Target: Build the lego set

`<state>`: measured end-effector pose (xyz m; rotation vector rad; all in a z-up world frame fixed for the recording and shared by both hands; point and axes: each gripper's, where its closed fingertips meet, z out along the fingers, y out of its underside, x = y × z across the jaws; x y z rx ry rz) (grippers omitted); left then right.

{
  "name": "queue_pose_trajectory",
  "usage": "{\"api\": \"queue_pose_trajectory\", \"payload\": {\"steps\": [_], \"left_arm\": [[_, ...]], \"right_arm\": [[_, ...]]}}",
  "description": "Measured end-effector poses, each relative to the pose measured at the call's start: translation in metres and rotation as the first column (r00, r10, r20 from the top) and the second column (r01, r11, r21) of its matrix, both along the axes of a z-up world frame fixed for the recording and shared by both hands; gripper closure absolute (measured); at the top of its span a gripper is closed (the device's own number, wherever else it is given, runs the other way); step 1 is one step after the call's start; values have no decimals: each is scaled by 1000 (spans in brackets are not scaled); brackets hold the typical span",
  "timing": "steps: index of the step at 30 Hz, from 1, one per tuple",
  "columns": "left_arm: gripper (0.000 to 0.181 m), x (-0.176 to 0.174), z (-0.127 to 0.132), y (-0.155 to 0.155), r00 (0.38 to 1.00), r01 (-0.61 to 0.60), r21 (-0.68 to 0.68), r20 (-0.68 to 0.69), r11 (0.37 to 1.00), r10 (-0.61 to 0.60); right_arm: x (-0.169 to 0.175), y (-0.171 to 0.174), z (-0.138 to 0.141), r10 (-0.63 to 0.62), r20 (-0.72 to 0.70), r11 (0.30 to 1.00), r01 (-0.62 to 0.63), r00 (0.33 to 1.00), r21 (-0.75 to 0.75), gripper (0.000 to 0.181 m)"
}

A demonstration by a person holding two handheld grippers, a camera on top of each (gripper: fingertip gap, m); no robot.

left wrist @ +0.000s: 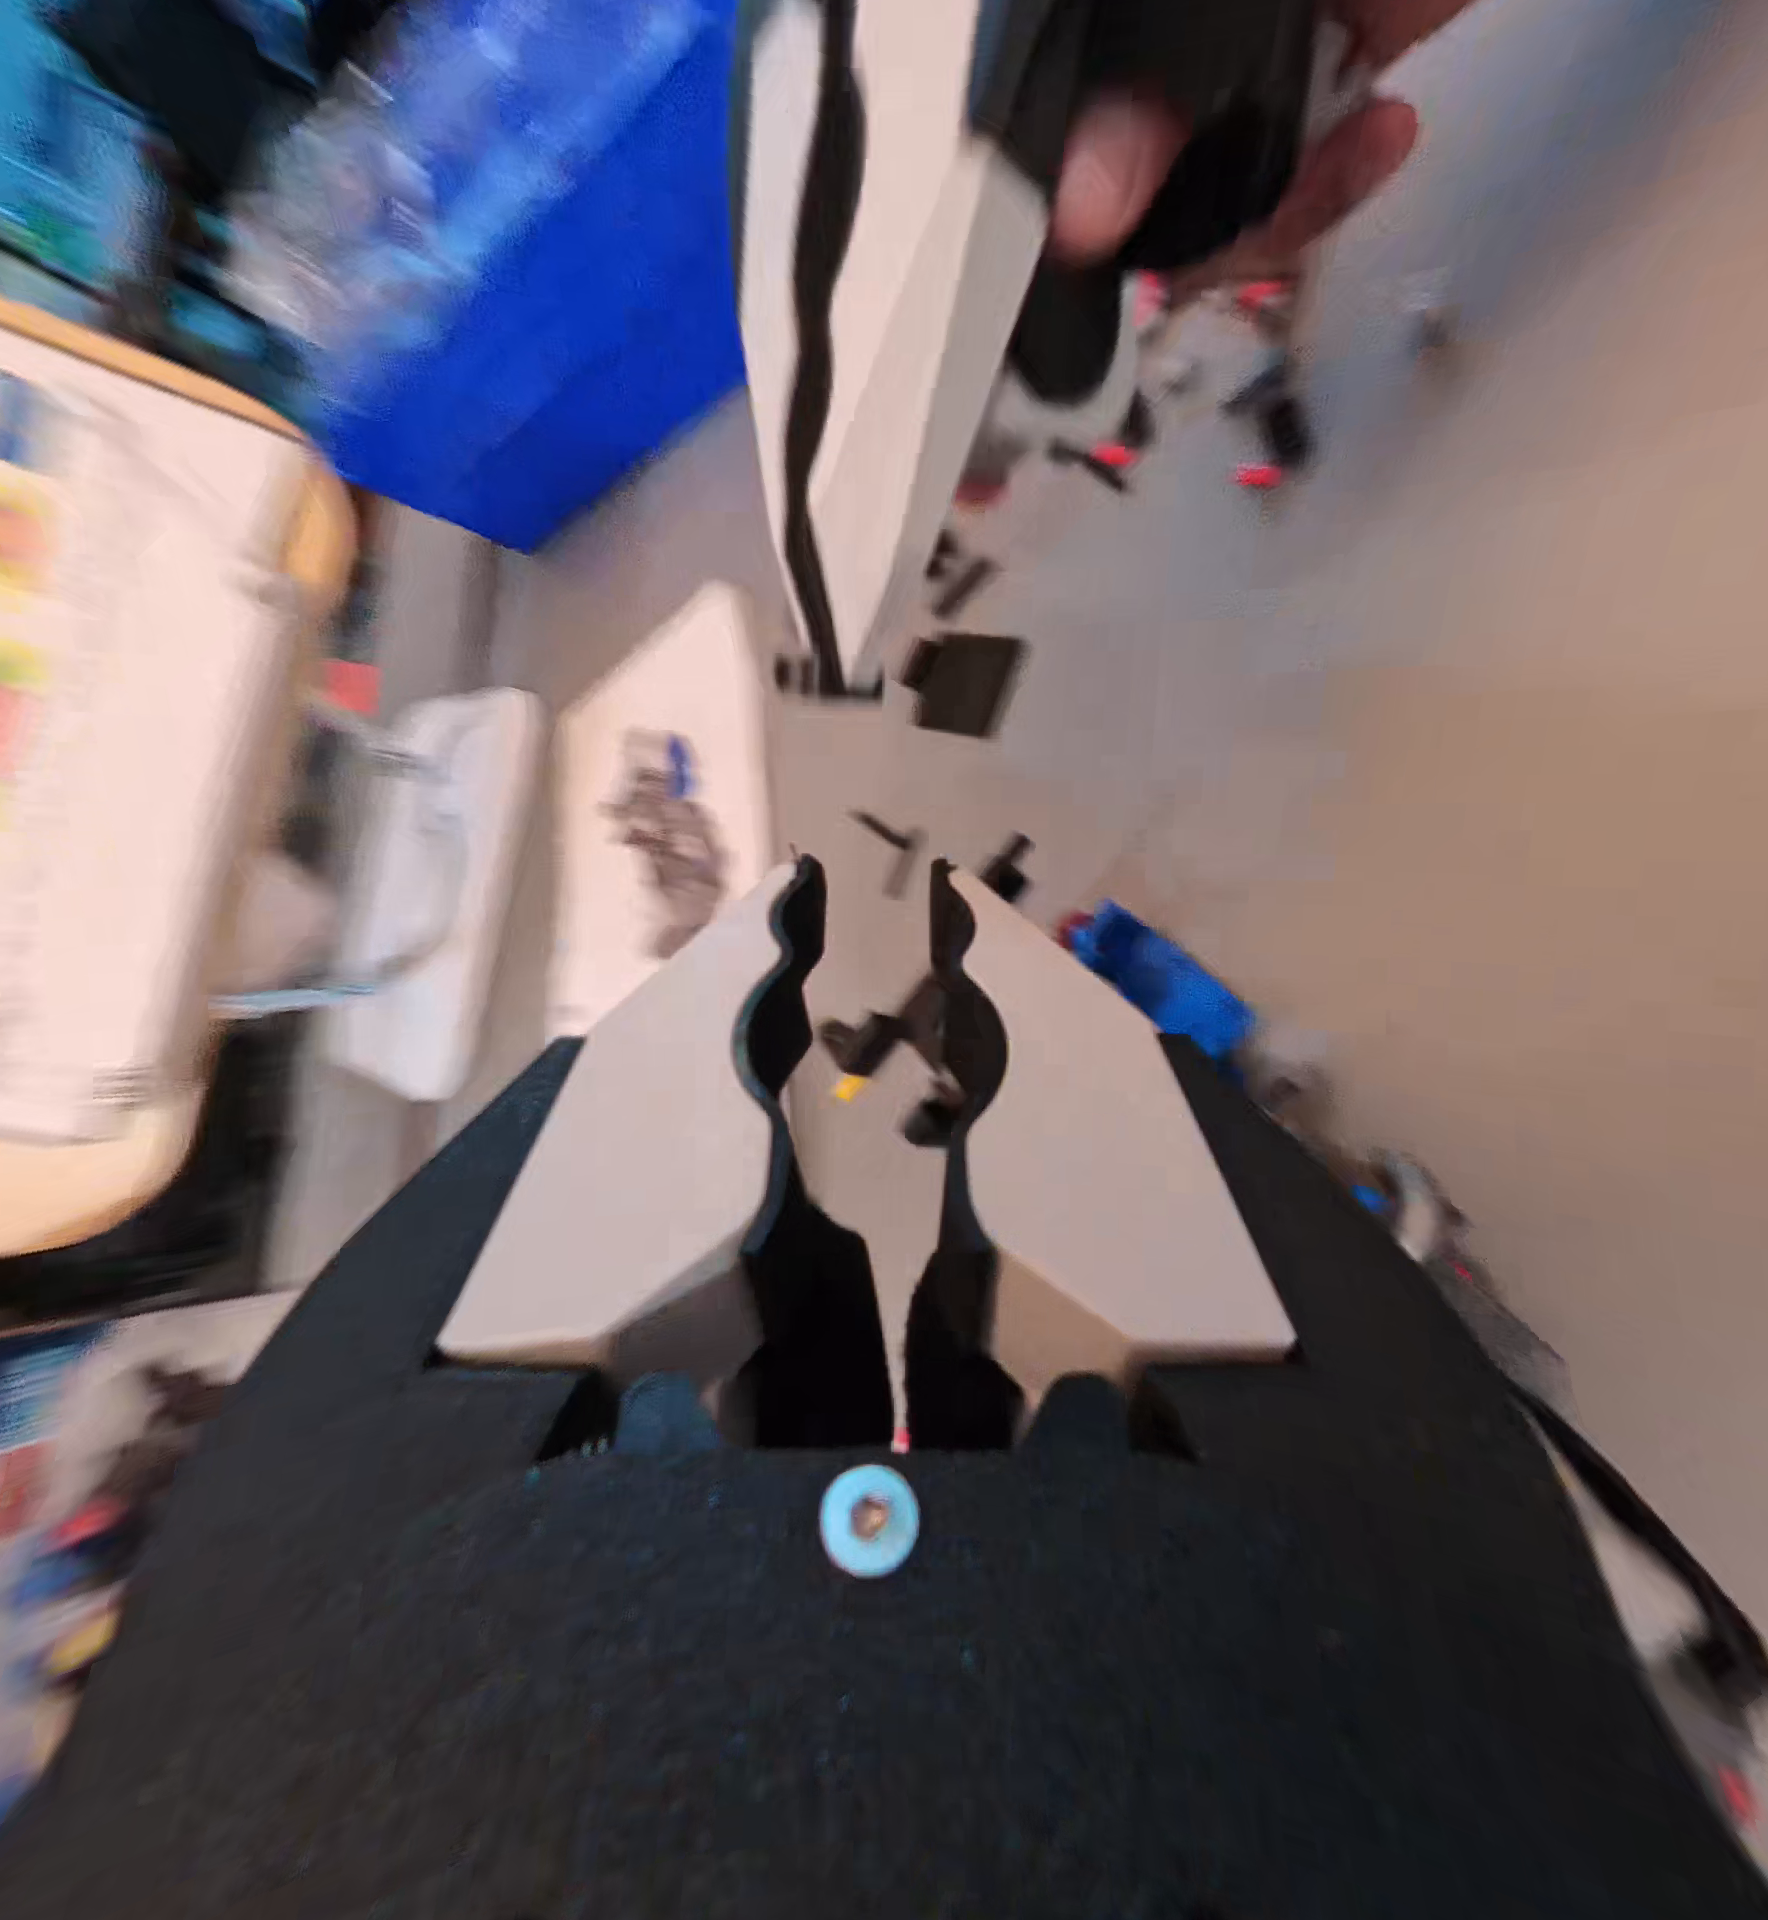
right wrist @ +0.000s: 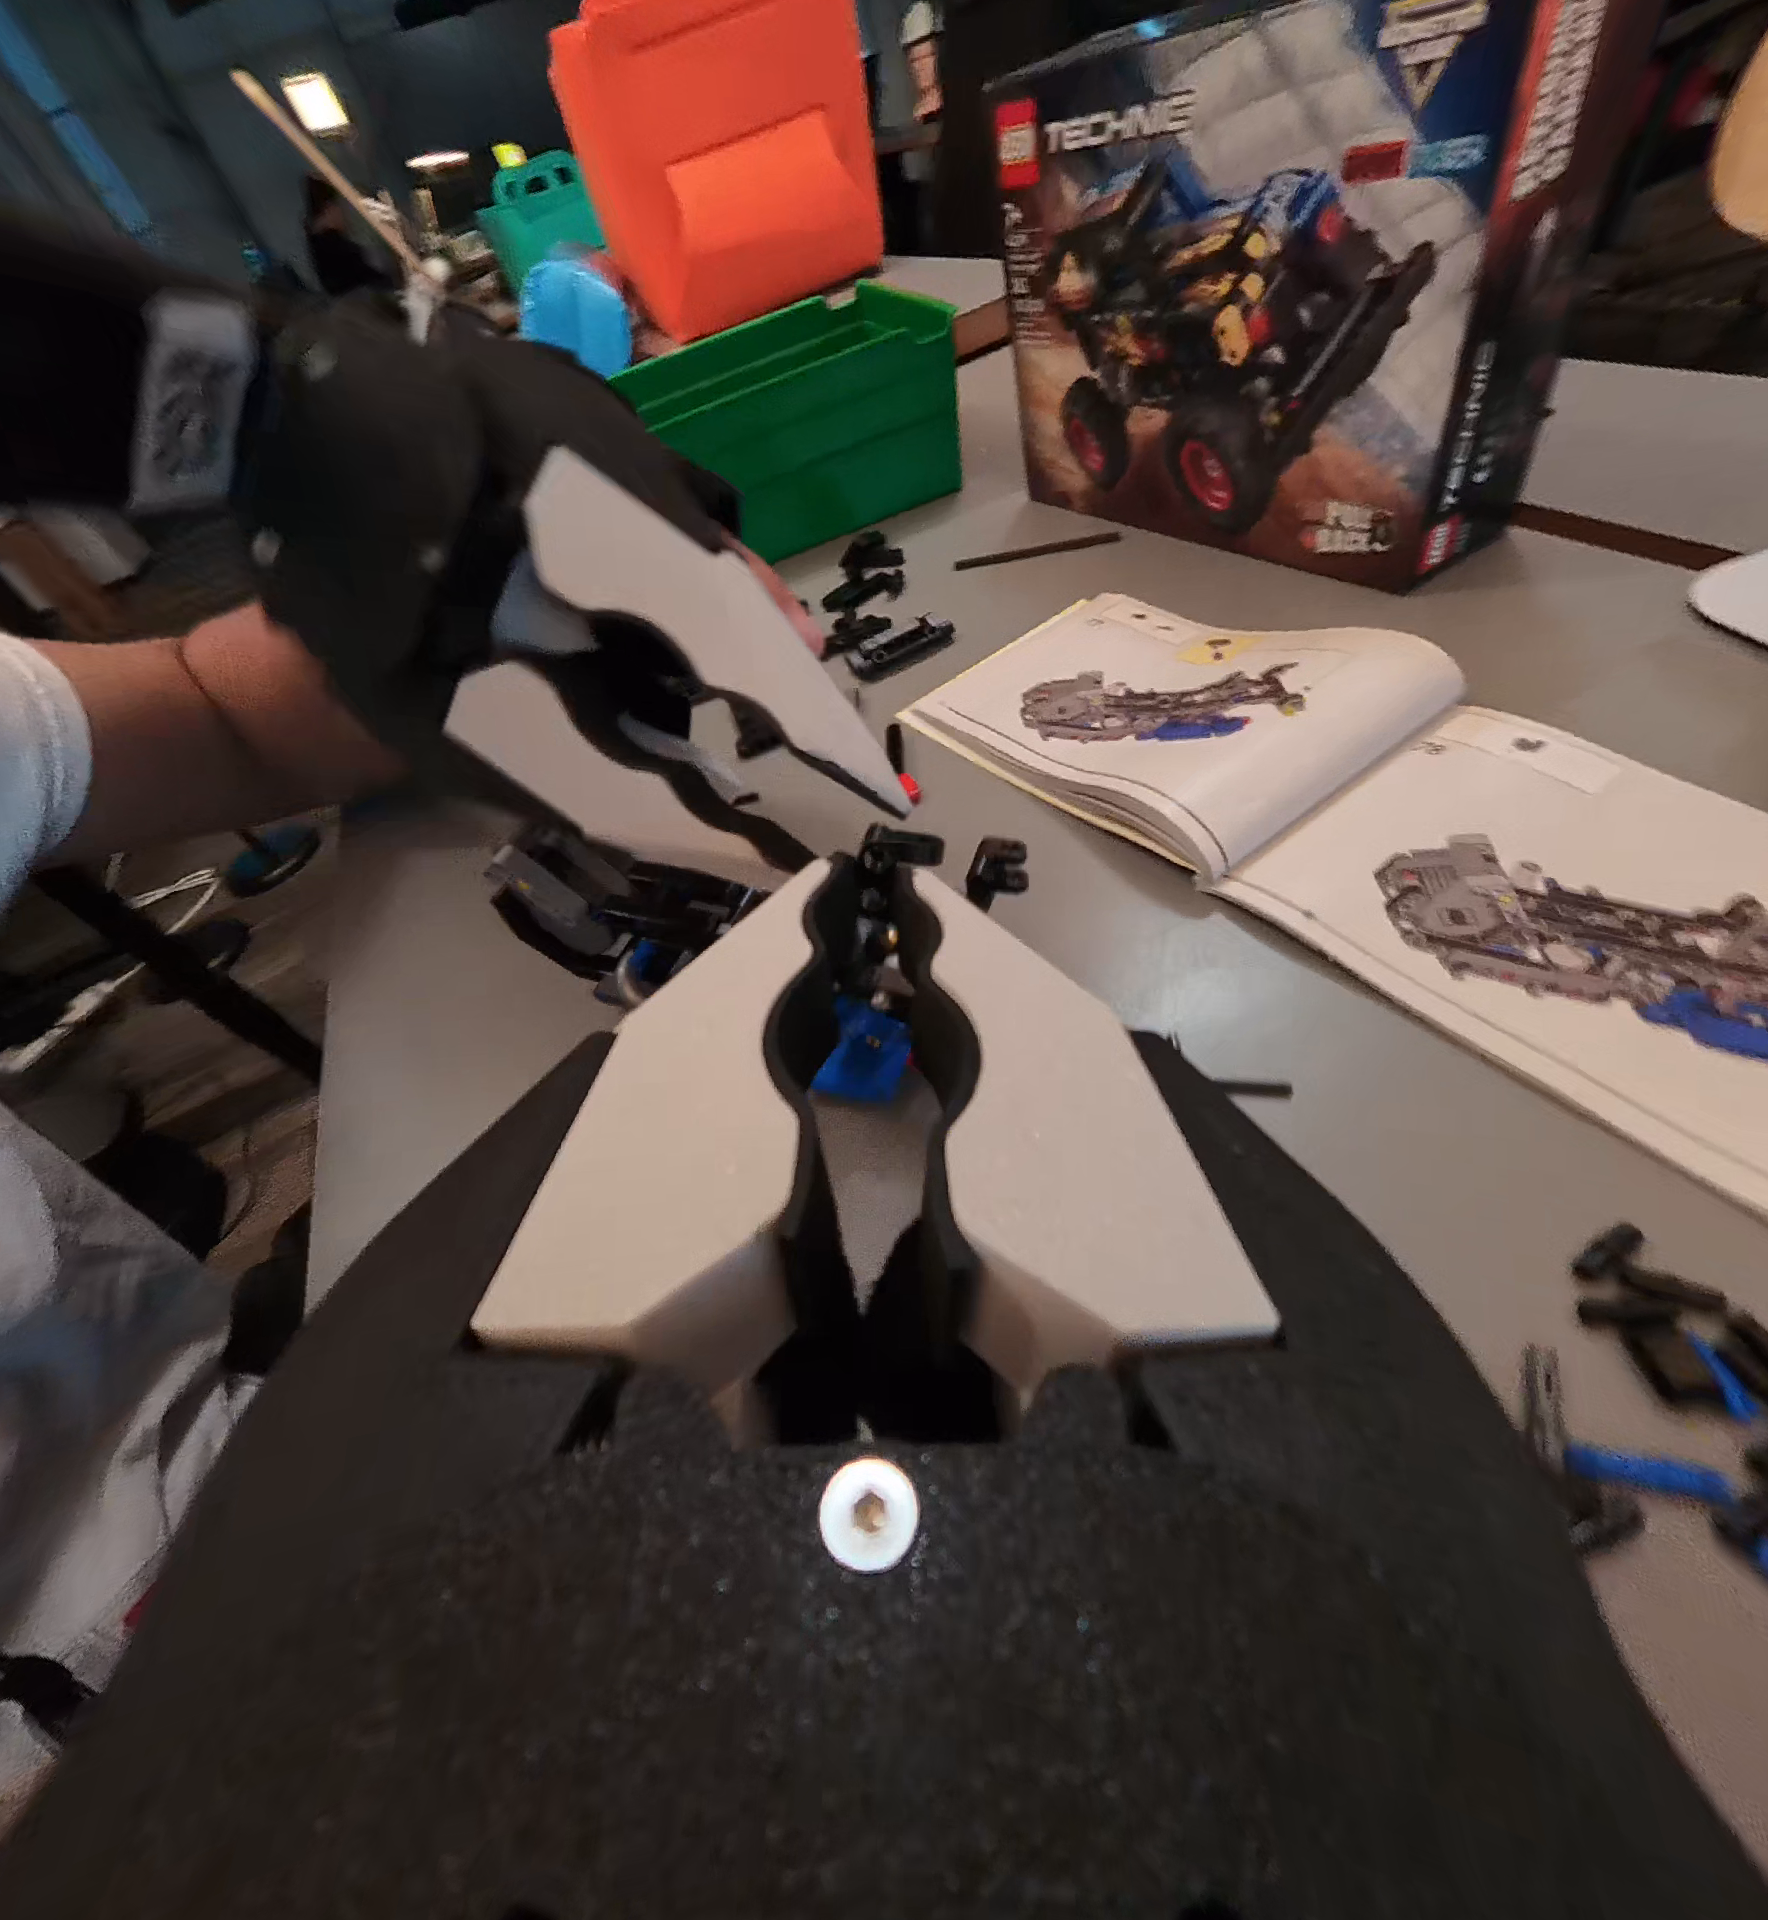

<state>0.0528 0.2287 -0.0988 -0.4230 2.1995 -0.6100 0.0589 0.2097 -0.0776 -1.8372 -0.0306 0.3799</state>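
My right gripper (right wrist: pixel 875 883) is shut on a small black lego assembly (right wrist: pixel 885 909) whose black end (right wrist: pixel 901 842) sticks out past the fingertips. A blue piece (right wrist: pixel 859 1055) shows between the fingers lower down; I cannot tell if it is attached. My left gripper (left wrist: pixel 869 873) is open and empty. In the right wrist view it (right wrist: pixel 849 805) comes in from the left, with its tips just above the held assembly. In the blurred left wrist view the right gripper (left wrist: pixel 828 665) points down from the top, fingers close together. A partly built black and blue chassis (right wrist: pixel 589 894) lies on the table.
An open instruction booklet (right wrist: pixel 1275 748) lies to the right, with the set's box (right wrist: pixel 1264 312) behind it. A green bin (right wrist: pixel 818 426) and an orange object (right wrist: pixel 724 156) stand at the back. Loose black and blue pieces (right wrist: pixel 1711 1403) lie at the right, more black pieces (right wrist: pixel 880 613) farther back.
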Motion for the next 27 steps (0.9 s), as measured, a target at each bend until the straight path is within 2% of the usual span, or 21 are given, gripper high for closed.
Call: {"api": "queue_pose_trajectory", "payload": {"steps": [2, 4, 7, 9, 12, 14, 16, 18, 21, 23, 27], "left_arm": [[161, -12, -18, 2, 967, 67, -122, -237, 990, -95], [158, -17, -30, 0, 906, 136, -192, -373, 972, -200], [160, -9, -30, -5, 860, 213, -226, -418, 950, -293], [160, -7, -31, 0, 835, 239, -164, -469, 957, -289], [163, 0, -19, 28, 860, 223, -73, -455, 972, -231], [163, -6, -11, 35, 850, 231, -130, -456, 964, -265], [161, -14, -10, 25, 817, 268, -202, -470, 942, -333], [160, -15, -18, 9, 788, 309, -208, -490, 928, -372], [157, -4, -39, 4, 774, 329, -86, -546, 940, -321], [157, 3, -45, 0, 751, 338, -76, -580, 938, -317], [162, 4, -54, -5, 657, 351, -99, -683, 931, -320]], "right_arm": [[-5, -12, -6, -55, 1, 998, 55, 998, -17, 175], [-14, -22, -9, -87, -10, 996, 87, 996, -12, 175], [-22, -33, -6, -132, -43, 991, 133, 990, 32, 175], [-25, -39, -4, -152, -55, 985, 156, 987, 79, 175], [-36, -42, -5, -117, -45, 983, 123, 992, 137, 175], [-26, -41, -6, -171, 4, 970, 168, 985, 177, 175], [-20, -39, -1, -181, -17, 957, 180, 983, 229, 175], [-17, -39, 4, -185, -56, 950, 193, 981, 246, 176], [-16, -44, 6, -201, -51, 940, 208, 978, 270, 175], [-18, -46, 1, -202, -40, 945, 205, 979, 254, 175], [-16, -46, 1, -221, -10, 943, 216, 975, 255, 175]]}}
